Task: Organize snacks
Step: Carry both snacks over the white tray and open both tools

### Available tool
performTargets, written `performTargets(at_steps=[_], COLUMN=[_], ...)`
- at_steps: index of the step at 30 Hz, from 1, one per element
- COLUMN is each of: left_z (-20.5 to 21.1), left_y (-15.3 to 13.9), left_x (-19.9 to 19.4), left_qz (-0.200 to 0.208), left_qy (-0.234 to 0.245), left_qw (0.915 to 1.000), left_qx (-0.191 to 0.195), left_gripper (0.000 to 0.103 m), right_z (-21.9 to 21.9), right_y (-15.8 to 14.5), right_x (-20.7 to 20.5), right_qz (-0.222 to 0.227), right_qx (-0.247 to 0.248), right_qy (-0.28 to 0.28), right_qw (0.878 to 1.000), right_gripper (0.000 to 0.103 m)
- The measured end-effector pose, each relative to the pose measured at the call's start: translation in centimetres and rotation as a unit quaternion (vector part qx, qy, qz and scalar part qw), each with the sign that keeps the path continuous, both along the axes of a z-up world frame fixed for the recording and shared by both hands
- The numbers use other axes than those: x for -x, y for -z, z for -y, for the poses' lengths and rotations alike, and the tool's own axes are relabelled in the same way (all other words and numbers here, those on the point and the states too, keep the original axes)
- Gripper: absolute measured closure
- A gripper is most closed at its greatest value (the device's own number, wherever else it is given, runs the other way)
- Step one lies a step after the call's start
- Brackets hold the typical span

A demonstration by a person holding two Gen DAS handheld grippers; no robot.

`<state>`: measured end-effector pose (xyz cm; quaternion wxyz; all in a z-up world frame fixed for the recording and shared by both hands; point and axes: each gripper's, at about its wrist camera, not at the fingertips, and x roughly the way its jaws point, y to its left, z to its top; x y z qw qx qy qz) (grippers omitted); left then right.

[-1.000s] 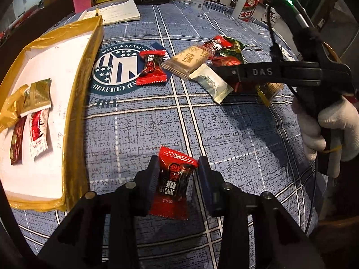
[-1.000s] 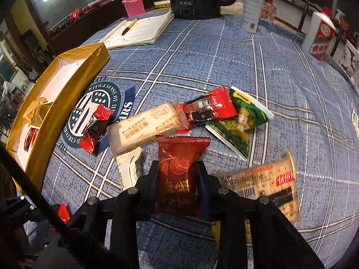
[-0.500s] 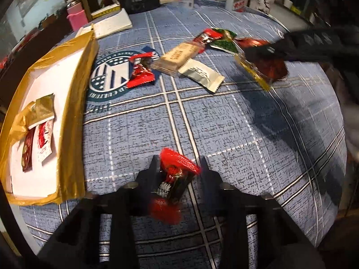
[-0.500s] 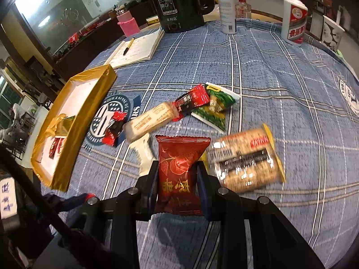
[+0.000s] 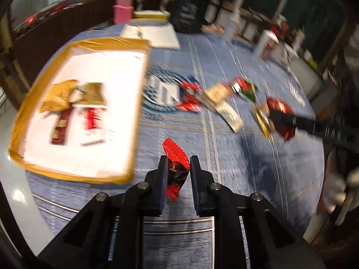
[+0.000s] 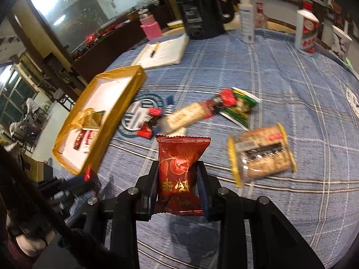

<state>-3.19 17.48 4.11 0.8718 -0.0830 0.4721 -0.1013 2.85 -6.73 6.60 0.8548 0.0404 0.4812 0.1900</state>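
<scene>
My left gripper (image 5: 178,168) is shut on a small red candy (image 5: 174,150), its jaws squeezed tight, lifted above the blue cloth just right of the gold-rimmed tray (image 5: 136,103). Three wrapped snacks (image 5: 60,125) lie in the tray. My right gripper (image 6: 177,168) is shut on a dark red packet (image 6: 179,157) with gold print, held upright over the table. Loose snacks lie beyond it: a cracker pack (image 6: 260,154), a beige biscuit bar (image 6: 186,116), a red-black candy (image 6: 148,123) and a green packet (image 6: 240,107).
At the far edge of the table stand a black kettle (image 6: 199,11), a spray bottle (image 6: 246,20), a white-red bottle (image 6: 307,31) and a pink bottle (image 6: 150,27). An open notebook with a pen (image 6: 161,53) lies behind the tray (image 6: 116,112).
Both grippers have risen with their snacks. The left one has swung toward the tray and pinched its candy narrower. The right one's grip on the dark red packet is unchanged.
</scene>
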Motion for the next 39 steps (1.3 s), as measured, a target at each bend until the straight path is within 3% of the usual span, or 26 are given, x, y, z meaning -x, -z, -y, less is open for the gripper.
performTargets(at_steps=[2,6,12,20,23,28,32,39], left_z=[-2.0,-5.9,-10.0,-13.8,-14.5,-15.8,-16.7,-16.8], left_y=[-0.7,-1.8,-1.5,0.3,0.3,-0.7,-1.8,-2.1], left_x=[-0.2,-0.5,-2.5,-4.8,-4.7,-4.0,-3.4,-2.2], left_qz=[0.006,0.017,0.016,-0.010,-0.012,0.000,0.006,0.010], left_qy=[-0.020,-0.049,-0.082,-0.101,-0.099,-0.114,-0.135,-0.162], left_qw=[0.9996,0.9977,0.9960,0.9938,0.9939,0.9920,0.9894,0.9834], left_qx=[0.019,0.045,0.031,0.045,0.047,0.053,0.054,0.082], left_gripper=[0.083,0.097,0.097,0.095,0.087,0.044,0.034,0.033], right_z=[-1.3,-4.6,-11.4,-20.0,-21.9,-24.1,-24.7,-23.7], right_y=[-0.3,-0.9,-1.4,1.5,2.6,3.4,3.5,1.9], right_x=[0.0,-0.3,-1.4,-3.9,-4.7,-6.2,-7.2,-6.6], right_qz=[0.005,0.008,0.009,-0.020,-0.019,-0.004,0.003,0.024], right_qx=[-0.001,-0.006,-0.018,-0.015,0.003,0.034,0.036,0.035], right_qy=[-0.012,-0.039,-0.085,-0.128,-0.126,-0.120,-0.110,-0.107], right_qw=[1.000,0.999,0.996,0.992,0.992,0.992,0.993,0.993], right_gripper=[0.072,0.072,0.072,0.072,0.072,0.072,0.070,0.068])
